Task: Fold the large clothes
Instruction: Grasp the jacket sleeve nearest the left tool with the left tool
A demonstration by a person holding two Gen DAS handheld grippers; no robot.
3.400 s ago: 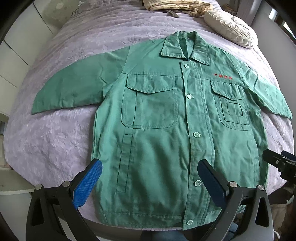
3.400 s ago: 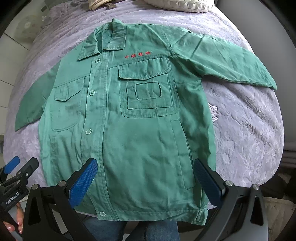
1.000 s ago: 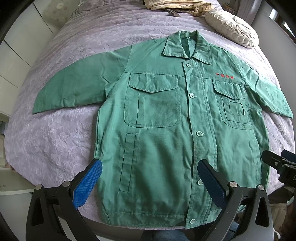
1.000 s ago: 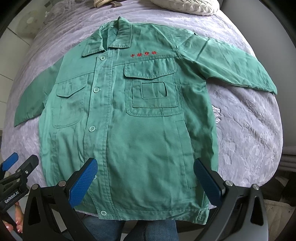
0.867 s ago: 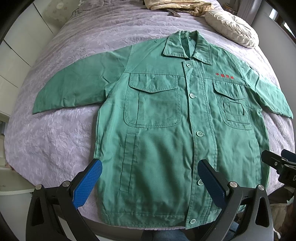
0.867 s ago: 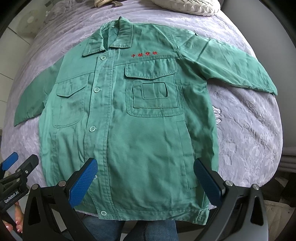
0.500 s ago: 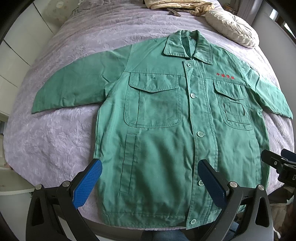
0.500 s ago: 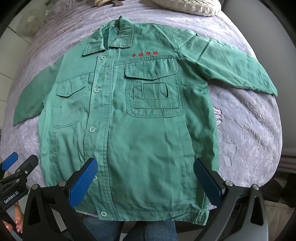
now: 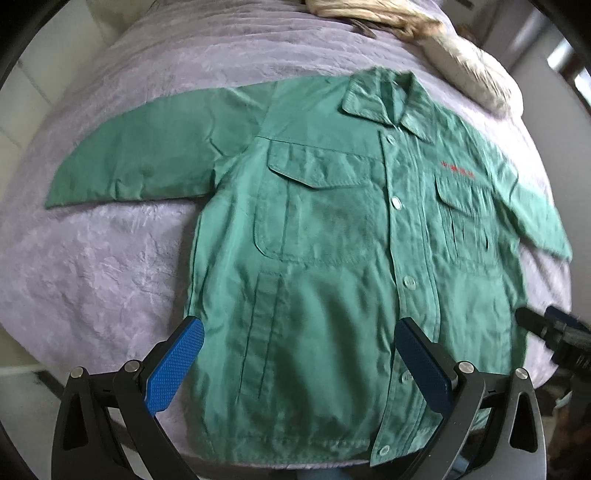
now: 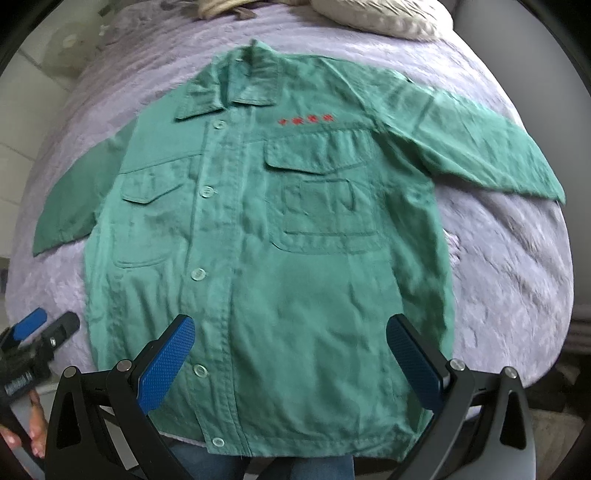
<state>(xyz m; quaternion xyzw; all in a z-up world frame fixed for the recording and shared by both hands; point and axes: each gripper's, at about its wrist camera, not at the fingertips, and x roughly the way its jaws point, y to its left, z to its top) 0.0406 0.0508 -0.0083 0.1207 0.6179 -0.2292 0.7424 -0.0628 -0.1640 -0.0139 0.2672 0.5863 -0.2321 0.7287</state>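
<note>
A green button-up work jacket (image 9: 325, 258) lies flat, front up, on a lilac bedspread (image 9: 92, 266), both sleeves spread sideways. It has red lettering on the chest and two flap pockets. It also shows in the right wrist view (image 10: 280, 258). My left gripper (image 9: 299, 365) is open and empty, above the jacket's lower left part near the hem. My right gripper (image 10: 291, 362) is open and empty, above the lower right part near the hem. Each gripper shows at the edge of the other's view: the right gripper (image 9: 554, 332), the left gripper (image 10: 37, 332).
A cream pillow (image 10: 384, 14) and a beige striped cloth (image 9: 369, 14) lie at the head of the bed. The bedspread (image 10: 509, 266) shows bare on both sides of the jacket. The bed's near edge runs just under the hem.
Both grippers have moved forward over the bed, so the jacket sits larger and blurred in both views. The jacket has not moved. Both grippers stay open.
</note>
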